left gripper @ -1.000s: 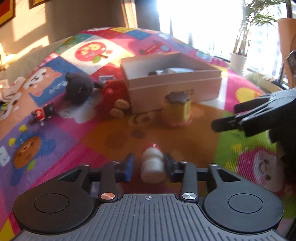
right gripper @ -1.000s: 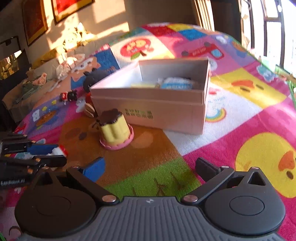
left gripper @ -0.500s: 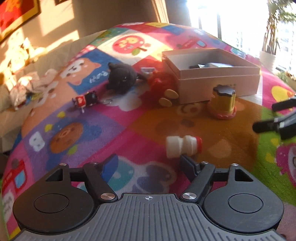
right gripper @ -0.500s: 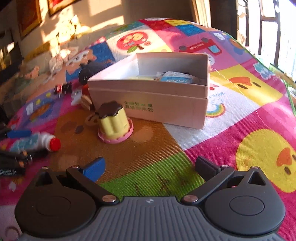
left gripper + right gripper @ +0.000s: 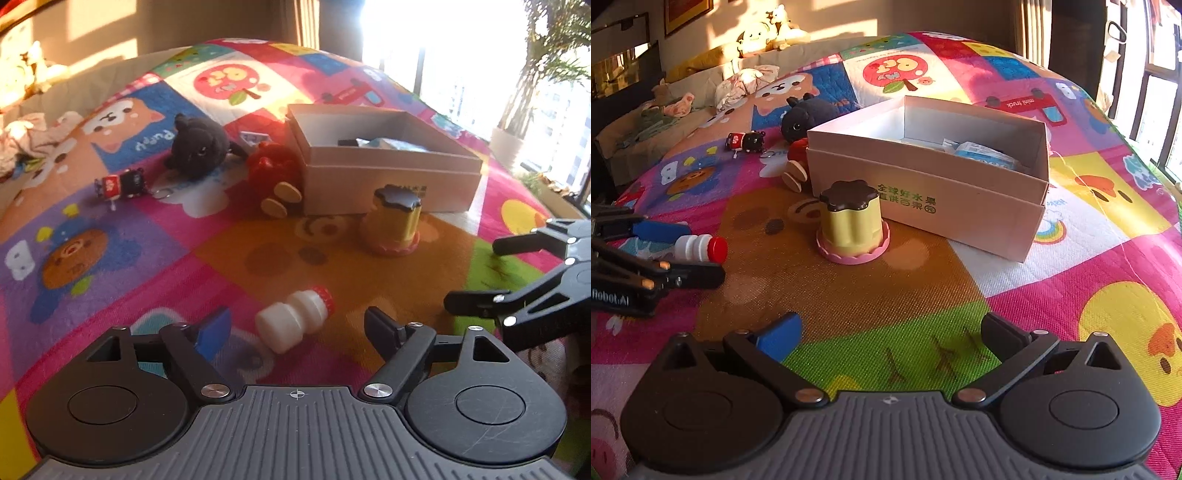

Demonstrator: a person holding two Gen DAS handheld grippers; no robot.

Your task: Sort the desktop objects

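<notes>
A small white bottle with a red cap lies on its side on the colourful play mat, also visible in the right wrist view. My left gripper straddles it; its jaws are opening and the pads stand apart from the bottle. My right gripper is open and empty above the green patch, to the right of the left one. Farther back stands an open cardboard box holding a few items. A yellow pudding toy with a brown top sits in front of it.
A black plush, a red plush and a small keychain figure lie left of the box. Crumpled cloths and soft toys sit at the mat's far left edge. A potted plant stands by the window.
The left jaws, shut on the upright bottle a second ago, have spread wide. The bottle has dropped onto its side on the mat. The right gripper stays open.
</notes>
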